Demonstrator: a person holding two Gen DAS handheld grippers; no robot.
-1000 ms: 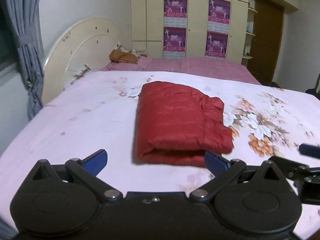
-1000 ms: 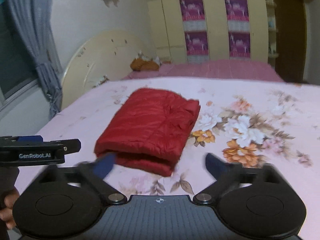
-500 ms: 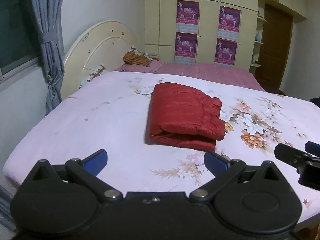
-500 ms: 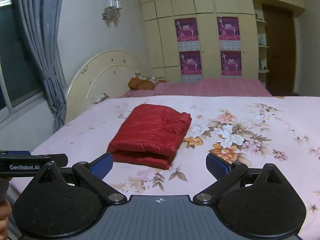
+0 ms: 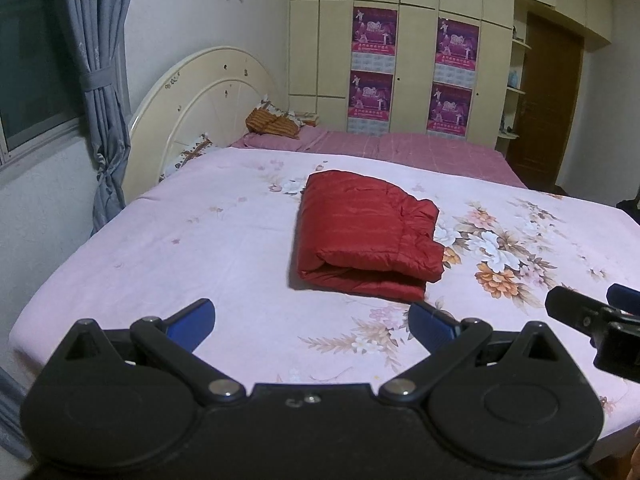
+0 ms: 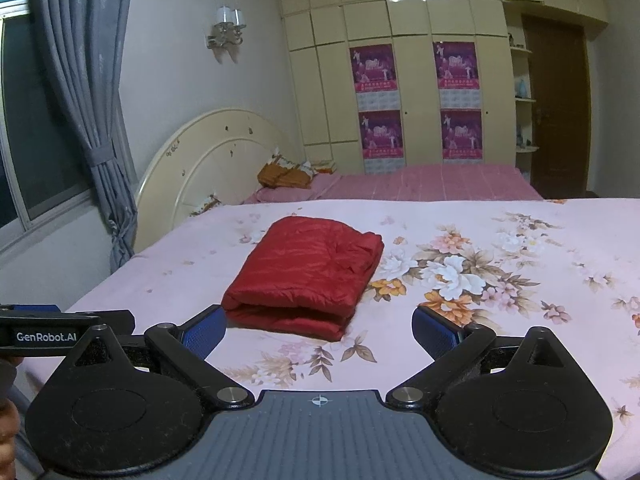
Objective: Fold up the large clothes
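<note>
Between the blue pads of the left gripper lies only bedsheet; its jaws are spread wide and hold nothing. Just beyond its right pad sits the near edge of the folded red jacket, apart from both fingers. At the right edge of that view the right gripper's tip juts in, and in its own camera the right gripper also stands wide open and empty, its left pad close to the jacket's near left corner without touching it.

The jacket lies flat as a thick rectangle, folded edge toward the cameras, on the pink floral sheet covering the bed. Large printed flowers spread to its right. Nothing stands between either gripper and the garment.

Farther back, a darker pink striped cover runs along the far side, with an orange patterned pillow at its left end. A cream rounded headboard rises at the left, beside a tied grey curtain and window. Cream wardrobes with four purple posters fill the far wall, and a brown door stands at the far right.
</note>
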